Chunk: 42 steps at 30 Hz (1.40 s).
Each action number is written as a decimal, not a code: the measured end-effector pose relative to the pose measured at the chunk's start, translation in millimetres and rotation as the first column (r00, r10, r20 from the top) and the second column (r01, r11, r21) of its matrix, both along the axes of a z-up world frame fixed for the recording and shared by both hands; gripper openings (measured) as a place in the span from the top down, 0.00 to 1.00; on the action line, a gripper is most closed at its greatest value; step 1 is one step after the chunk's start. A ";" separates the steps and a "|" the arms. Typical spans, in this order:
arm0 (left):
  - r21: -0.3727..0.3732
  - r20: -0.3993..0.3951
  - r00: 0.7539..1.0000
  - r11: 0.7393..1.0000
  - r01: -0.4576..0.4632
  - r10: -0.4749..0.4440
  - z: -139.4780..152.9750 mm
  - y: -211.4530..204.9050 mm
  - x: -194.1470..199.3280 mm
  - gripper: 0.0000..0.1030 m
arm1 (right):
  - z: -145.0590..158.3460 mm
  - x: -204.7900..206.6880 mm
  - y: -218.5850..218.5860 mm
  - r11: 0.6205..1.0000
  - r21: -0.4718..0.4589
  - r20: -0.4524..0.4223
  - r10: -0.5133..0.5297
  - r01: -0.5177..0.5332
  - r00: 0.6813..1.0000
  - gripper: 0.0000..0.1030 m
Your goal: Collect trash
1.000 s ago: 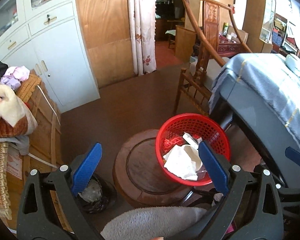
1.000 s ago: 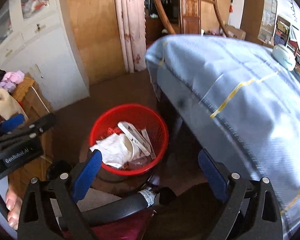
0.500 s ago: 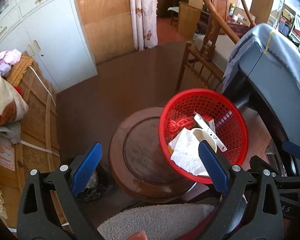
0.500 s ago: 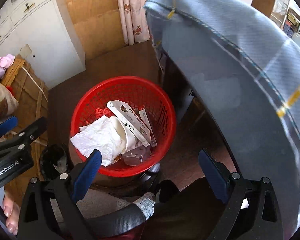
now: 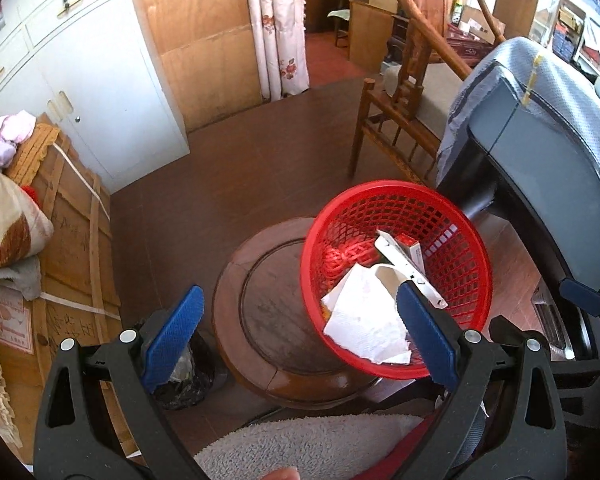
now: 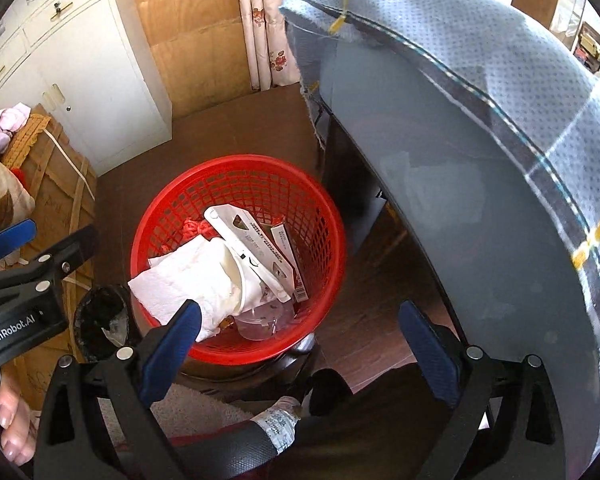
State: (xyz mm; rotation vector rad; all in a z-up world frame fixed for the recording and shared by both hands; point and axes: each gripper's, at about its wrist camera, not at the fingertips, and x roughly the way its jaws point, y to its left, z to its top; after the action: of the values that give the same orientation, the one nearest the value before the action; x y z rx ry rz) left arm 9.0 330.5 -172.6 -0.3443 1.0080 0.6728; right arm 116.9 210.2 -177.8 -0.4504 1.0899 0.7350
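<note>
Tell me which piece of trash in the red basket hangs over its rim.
The crumpled white tissue: its corner droops over the basket rim nearest the camera. The flat white box and paper cup stay inside.

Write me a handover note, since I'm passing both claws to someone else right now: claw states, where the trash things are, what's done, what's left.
Left claw: open, empty, above the round wooden stool.
Right claw: open, empty, above the red basket.
The basket sits on the stool beside the blue-covered table. In it: crumpled white paper, a paper cup, flat cartons, a clear plastic cup.
A black bag stands on the floor left of the stool.
Done: that trash is in the basket.
Left: likely emptying the basket into the bag; no other loose trash in view.
</note>
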 end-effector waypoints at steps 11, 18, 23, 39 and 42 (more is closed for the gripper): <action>0.013 0.011 0.999 0.999 0.030 -0.030 2.1 -5.9 3.0 0.09 | 2.1 -3.3 -1.9 1.000 0.014 0.007 0.008 -0.008 1.000 0.06; 0.025 0.007 0.999 0.999 0.038 -0.038 2.0 -8.6 4.4 0.09 | 2.0 -2.6 -5.4 1.000 0.017 0.005 0.002 -0.002 1.000 0.06; 0.027 0.005 0.999 0.999 0.041 -0.041 1.9 -9.7 5.1 0.09 | 2.0 -2.5 -6.1 1.000 0.016 0.005 0.002 -0.002 1.000 0.06; 0.015 0.004 0.999 0.999 0.047 -0.047 1.6 -10.2 5.7 0.09 | 2.9 -2.1 -7.0 1.000 0.019 0.005 0.001 -0.002 1.000 0.06; 0.015 0.003 0.999 0.999 0.048 -0.048 1.6 -9.8 5.5 0.09 | 3.1 -2.0 -7.5 1.000 0.019 0.006 0.001 -0.001 1.000 0.06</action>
State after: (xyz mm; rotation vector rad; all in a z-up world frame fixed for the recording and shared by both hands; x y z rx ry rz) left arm 14.4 320.6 -171.0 -0.3074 1.0052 0.6355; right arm 114.8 202.7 -174.7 -0.4365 1.0765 0.7439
